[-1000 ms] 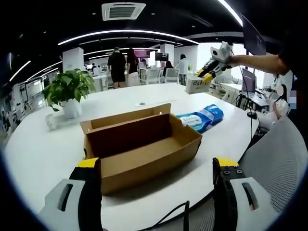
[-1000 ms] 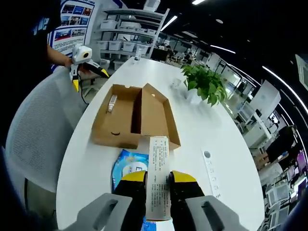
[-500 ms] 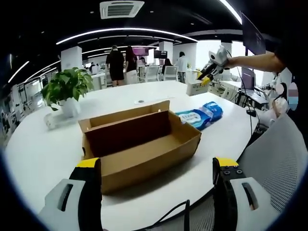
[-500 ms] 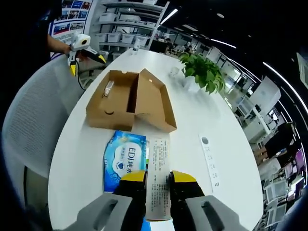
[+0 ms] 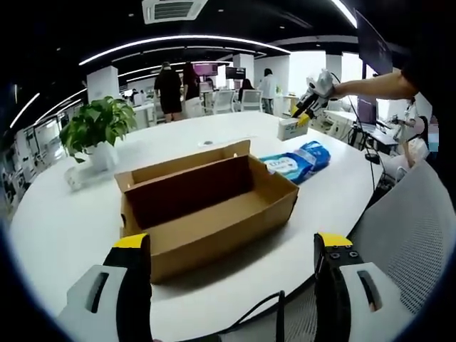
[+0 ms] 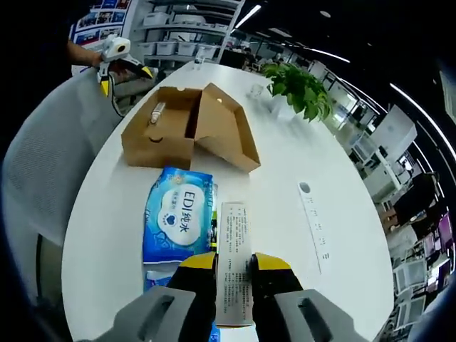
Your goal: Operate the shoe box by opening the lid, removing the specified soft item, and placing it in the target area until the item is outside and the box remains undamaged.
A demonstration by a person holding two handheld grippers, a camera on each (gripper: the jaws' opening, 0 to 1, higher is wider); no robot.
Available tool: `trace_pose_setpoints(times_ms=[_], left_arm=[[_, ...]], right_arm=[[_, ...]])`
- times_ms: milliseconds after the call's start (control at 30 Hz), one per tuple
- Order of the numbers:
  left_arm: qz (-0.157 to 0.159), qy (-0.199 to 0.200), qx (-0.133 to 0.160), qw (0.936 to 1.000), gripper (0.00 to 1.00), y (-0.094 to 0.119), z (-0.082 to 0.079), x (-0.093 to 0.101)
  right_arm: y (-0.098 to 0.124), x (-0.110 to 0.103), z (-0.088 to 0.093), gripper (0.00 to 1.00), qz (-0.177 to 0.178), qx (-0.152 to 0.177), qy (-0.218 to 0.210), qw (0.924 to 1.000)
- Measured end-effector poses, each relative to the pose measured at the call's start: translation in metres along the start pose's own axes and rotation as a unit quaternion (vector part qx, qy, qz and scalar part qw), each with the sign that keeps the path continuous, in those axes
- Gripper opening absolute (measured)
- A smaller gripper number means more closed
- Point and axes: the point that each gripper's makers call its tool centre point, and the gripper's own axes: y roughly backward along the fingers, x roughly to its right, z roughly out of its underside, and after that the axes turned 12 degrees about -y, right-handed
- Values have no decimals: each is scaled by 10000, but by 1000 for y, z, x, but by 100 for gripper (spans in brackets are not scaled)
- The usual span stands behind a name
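The brown shoe box (image 5: pixel 206 206) lies open on the white table, its lid folded back. In the right gripper view the shoe box (image 6: pixel 189 128) holds a small pale item (image 6: pixel 157 112). A blue wipes pack (image 5: pixel 296 160) lies just beyond the box; the same wipes pack (image 6: pixel 178 221) sits left of my right jaws. My right gripper (image 6: pixel 234 267) is shut on a white printed packet (image 6: pixel 233 242), low over the table. From the left, the right gripper (image 5: pixel 311 102) and the packet (image 5: pixel 291 128) show at the far right. My left gripper (image 5: pixel 231 285) is open in front of the box, off the table's edge.
A potted plant (image 5: pixel 96 128) stands at the table's far left. A flat socket strip (image 6: pixel 313 228) is set in the tabletop right of the packet. A grey chair back (image 5: pixel 413 228) is beside the table. People stand in the office behind.
My right gripper has carried the white packet down and away from the box, to beside the blue wipes pack. The left gripper has stayed open in front of the box.
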Motion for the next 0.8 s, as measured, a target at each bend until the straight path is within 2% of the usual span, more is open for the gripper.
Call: trace_pose_setpoints(times_ms=[333,800], left_arm=[[-4,59,-24,10000,98,0,2,-1],[-50,119,-55,9999,98,0,4,-3]], right_arm=[[-15,9,27,14,2,-329,26,9995],[-28,18,42,14,-16,-482,-76,9988]])
